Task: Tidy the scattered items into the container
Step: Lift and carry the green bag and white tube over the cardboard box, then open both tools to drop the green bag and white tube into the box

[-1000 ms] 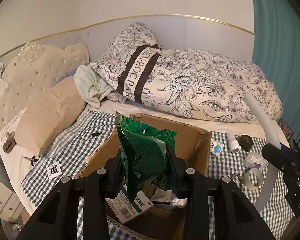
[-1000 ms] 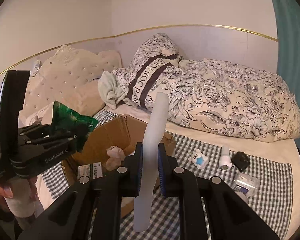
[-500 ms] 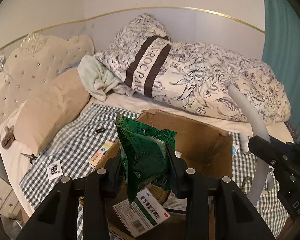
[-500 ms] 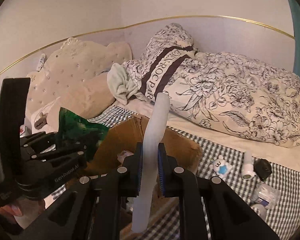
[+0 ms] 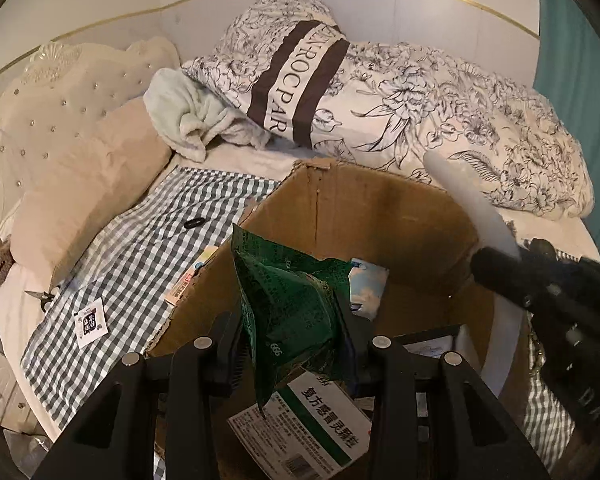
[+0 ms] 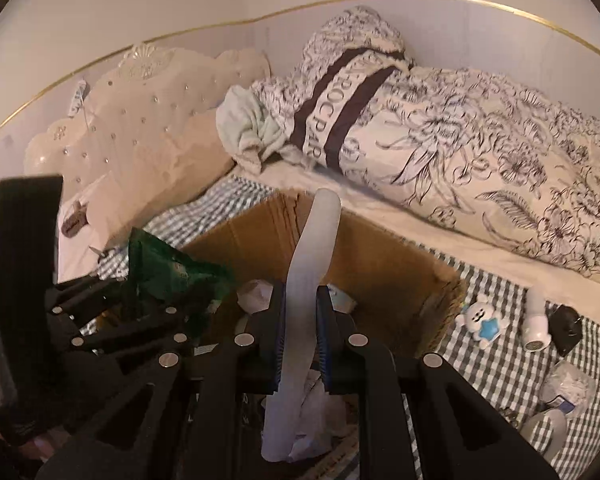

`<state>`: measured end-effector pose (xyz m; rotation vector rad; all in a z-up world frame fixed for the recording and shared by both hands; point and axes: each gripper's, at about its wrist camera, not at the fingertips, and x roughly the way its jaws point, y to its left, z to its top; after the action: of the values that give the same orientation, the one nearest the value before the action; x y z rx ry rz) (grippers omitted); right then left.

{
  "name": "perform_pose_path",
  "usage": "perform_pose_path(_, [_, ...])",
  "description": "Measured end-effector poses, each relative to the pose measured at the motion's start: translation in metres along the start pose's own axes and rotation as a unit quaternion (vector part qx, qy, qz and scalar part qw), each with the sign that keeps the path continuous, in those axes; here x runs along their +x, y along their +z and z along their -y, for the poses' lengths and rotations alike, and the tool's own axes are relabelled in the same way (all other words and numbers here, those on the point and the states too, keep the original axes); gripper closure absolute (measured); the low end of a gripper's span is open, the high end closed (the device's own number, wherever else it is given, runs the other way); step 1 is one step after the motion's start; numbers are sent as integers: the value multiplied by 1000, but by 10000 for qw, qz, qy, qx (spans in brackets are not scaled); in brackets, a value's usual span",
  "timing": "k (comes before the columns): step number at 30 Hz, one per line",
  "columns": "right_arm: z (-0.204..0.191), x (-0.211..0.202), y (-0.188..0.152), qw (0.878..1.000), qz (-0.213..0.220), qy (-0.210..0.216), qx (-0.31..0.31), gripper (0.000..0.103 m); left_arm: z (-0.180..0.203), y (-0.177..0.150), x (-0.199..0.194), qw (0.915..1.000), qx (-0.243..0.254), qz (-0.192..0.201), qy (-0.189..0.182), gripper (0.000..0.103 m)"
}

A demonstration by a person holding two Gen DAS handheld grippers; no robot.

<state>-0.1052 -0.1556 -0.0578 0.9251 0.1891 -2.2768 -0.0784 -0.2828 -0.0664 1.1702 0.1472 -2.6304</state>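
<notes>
Left claw (image 5: 290,354) clenched on green packet (image 5: 288,304), right claw (image 6: 298,344) clenched on translucent white strip (image 6: 306,280); both poised over open cardboard box (image 5: 380,216) on the bed, presumably positioned so items drop inside when let go.

**Dim, warm light and heavy fisheye bend**

Both views are dim and yellowish, with soft, weak shadows and no glare. Black corners ring each frame, and straight lines bow toward the edges. Beyond the fingers (image 5: 224,352) the bedding (image 5: 440,92) stays fairly sharp; the surfaces nearest the lens are dark and slightly smeared.
</notes>
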Motion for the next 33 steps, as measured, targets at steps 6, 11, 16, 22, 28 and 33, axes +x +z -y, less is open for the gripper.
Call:
perform_pose_path(6, [-5,16,-9,9998,-180,-23,-42,90,-8,0,11,9998,-175,-105,-6,64])
perform_pose_path(11, [-3,22,-13,9996,-267,-75,8,85,-8,0,11,9998,-195,-97,-3,64])
perform_pose_path(16, [1,17,-14,9995,-215,-209,63,82,-4,1,9,9999,-117,-81,44,60])
perform_pose_path(22, [4,-2,-9,9992,17,-405,66,74,-3,5,-5,9996,-231,119,132,37])
perform_pose_path(28, [7,-28,-4,9985,273,-458,118,66,-1,10,-26,9986,-246,415,237,24])
perform_pose_path(33, [12,-50,-4,9976,423,-520,159,66,4,14,-42,9980,-244,528,257,18])
